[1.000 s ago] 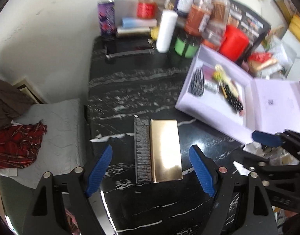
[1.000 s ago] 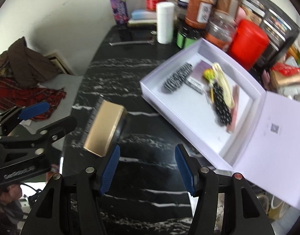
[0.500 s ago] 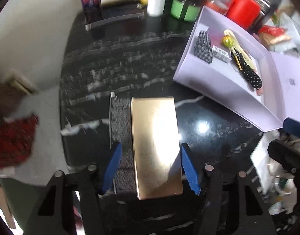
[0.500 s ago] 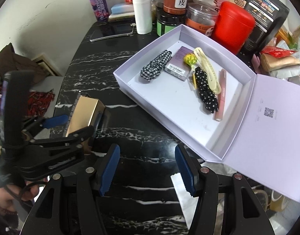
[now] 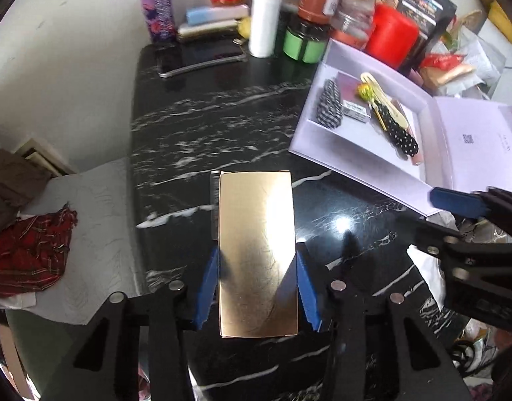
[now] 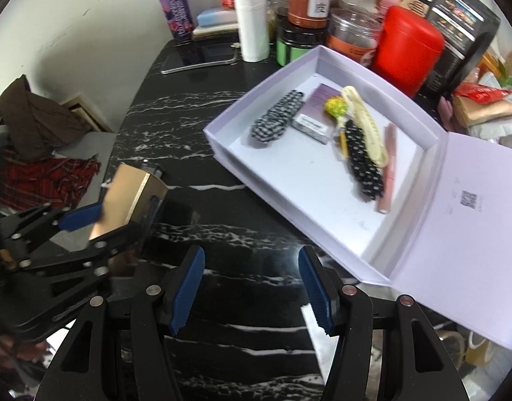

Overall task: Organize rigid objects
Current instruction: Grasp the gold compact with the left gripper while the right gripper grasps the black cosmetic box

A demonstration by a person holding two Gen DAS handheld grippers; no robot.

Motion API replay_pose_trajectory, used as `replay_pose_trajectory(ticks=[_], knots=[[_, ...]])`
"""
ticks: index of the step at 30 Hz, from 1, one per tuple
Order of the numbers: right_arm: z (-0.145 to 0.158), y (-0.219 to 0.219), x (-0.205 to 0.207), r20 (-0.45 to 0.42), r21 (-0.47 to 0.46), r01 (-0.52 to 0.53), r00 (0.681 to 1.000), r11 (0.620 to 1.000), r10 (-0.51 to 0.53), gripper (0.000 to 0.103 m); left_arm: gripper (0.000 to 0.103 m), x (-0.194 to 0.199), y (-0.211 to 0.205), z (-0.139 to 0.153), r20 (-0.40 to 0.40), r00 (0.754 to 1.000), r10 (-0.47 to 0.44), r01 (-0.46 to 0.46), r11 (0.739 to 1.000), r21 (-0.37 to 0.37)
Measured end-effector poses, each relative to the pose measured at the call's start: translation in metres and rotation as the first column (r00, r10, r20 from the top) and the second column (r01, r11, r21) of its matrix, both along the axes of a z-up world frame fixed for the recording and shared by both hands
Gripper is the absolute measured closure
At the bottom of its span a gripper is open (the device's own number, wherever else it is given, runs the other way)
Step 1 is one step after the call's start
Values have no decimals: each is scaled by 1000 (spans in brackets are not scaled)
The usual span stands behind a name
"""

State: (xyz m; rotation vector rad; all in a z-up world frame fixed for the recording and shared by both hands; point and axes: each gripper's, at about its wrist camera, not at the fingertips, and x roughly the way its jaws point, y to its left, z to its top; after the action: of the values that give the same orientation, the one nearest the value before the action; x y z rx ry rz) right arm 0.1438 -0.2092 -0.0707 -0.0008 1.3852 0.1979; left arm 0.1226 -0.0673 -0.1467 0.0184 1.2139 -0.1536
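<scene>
Left wrist view: the left gripper (image 5: 257, 287) points steeply down at a black marble table (image 5: 202, 127), and its two blue pads sit against the long sides of a gold box (image 5: 257, 254) that lies flat near the table's near edge. The jaws are closing, with the box between them and the pads touching its sides. To the right, a shallow lilac box (image 5: 309, 140) lies open with its lid folded flat; inside it are a black-and-white checked hair clip (image 5: 329, 104), a small grey carton (image 5: 356, 112), a yellow ornament, a black dotted clip (image 5: 397, 130) and a pink stick. At the far end of the table stand a purple can (image 5: 157, 11), a white cylinder (image 5: 264, 20), a green-labelled jar (image 5: 304, 45), a red canister (image 5: 392, 40) and several spice jars, with a phone (image 5: 200, 58) lying flat before them. The right gripper (image 5: 456, 200) enters from the right edge, just beside the lilac box's lid. Red plaid cloth (image 5: 28, 254) lies on a pale surface to the left, off the table. Right wrist view: the right gripper (image 6: 250, 295) hovers over bare marble, its blue pads spread apart with nothing between them. At the left, the left gripper (image 6: 112, 214) has the gold box (image 6: 129, 193) between its jaws, with the box's far end tilted upward. The lilac box (image 6: 229, 153) lies well apart to the right, with its contents along the far side.
</scene>
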Motion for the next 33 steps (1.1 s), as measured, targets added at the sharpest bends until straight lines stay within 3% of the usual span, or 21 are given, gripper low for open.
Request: replay_pose_trajectory(ticks=[13,19,28,33], knots=[[-30,80,12,-37,138,-142,988,980,148,44,59,-36,75,17,20,976,215,-216,974,63],[-50,113,21,-64,164,-161,983,973,173,44,59,-42,93,7,33,967,253,-256,961,107],[-86,139,29,-119,123,-138,981,983,152,33,59,-43,104,-16,-2,959,282,-281,956,82],[-89,151,32,-86,85,-151,984,985,158,16,59,-44,110,-23,-11,956,294,-293,953,82]])
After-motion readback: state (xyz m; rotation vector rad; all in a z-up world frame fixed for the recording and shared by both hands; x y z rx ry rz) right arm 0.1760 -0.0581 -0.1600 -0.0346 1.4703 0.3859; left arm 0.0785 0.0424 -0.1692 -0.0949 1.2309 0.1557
